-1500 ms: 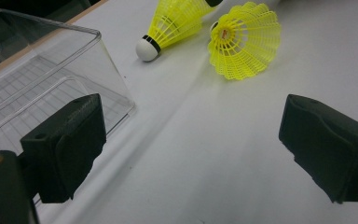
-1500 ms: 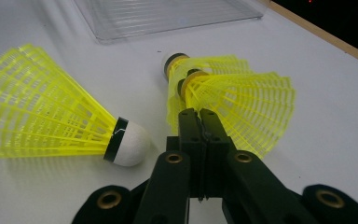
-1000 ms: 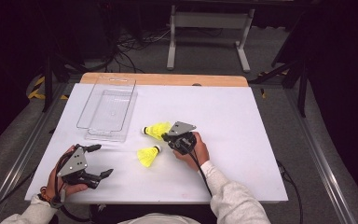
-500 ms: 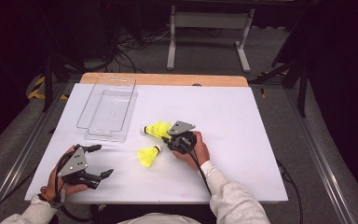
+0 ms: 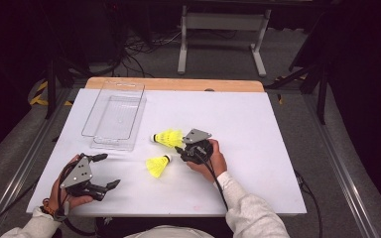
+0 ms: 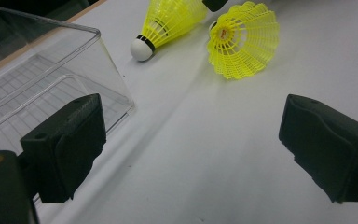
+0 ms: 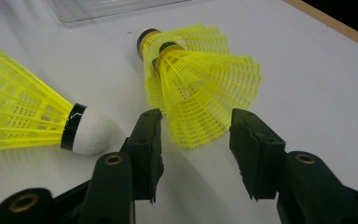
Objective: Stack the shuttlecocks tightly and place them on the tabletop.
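My right gripper: jaws just opening, straddling skirt of stacked shuttlecocks on bench, pads clear, looks like release. Loose shuttlecock just beside. My left gripper parked near edge, jaws open, empty. Clear tray waits behind.

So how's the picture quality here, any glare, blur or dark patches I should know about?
High view: the white table is evenly lit, the surroundings nearly black. Left gripper view: the clear box shows pale reflections, and the near black jaws look soft. Right gripper view: the nested shuttlecocks are sharp and cast a soft shadow, while the shuttlecock at the left edge is slightly blurred.
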Action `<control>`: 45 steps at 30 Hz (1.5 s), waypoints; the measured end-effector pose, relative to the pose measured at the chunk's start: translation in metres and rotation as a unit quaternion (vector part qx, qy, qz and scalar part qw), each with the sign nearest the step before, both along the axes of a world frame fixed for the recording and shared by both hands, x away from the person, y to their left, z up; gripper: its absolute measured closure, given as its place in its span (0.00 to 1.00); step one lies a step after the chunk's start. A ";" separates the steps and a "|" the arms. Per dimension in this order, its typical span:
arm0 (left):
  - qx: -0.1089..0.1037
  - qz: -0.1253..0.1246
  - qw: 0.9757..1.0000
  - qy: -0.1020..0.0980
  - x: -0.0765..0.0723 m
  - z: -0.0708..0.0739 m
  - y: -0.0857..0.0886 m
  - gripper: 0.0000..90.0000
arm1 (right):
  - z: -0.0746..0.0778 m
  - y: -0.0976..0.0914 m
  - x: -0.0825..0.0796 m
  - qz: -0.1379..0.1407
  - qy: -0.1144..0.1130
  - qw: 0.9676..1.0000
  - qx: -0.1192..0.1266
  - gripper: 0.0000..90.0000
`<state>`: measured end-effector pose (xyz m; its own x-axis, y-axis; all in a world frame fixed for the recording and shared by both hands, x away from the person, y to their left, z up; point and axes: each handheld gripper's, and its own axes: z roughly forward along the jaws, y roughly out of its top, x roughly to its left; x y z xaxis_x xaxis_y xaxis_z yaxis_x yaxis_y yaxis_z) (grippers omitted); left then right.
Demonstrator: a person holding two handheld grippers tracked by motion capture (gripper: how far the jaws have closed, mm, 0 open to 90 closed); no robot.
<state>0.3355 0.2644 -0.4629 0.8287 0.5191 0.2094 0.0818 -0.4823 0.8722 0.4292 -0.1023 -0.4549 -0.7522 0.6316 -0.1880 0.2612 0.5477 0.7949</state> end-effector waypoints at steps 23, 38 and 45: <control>0.002 0.002 1.000 -0.007 -0.001 0.001 0.001 0.09 | 0.032 -0.017 -0.029 0.026 -0.066 0.997 0.010 0.49; -0.003 0.007 1.000 -0.011 -0.001 0.002 0.002 0.10 | 0.042 -0.025 -0.042 0.019 -0.083 0.996 0.030 0.41; -0.003 0.007 1.000 -0.012 -0.001 0.002 0.002 0.10 | 0.043 -0.023 -0.045 0.004 -0.089 0.995 0.035 0.29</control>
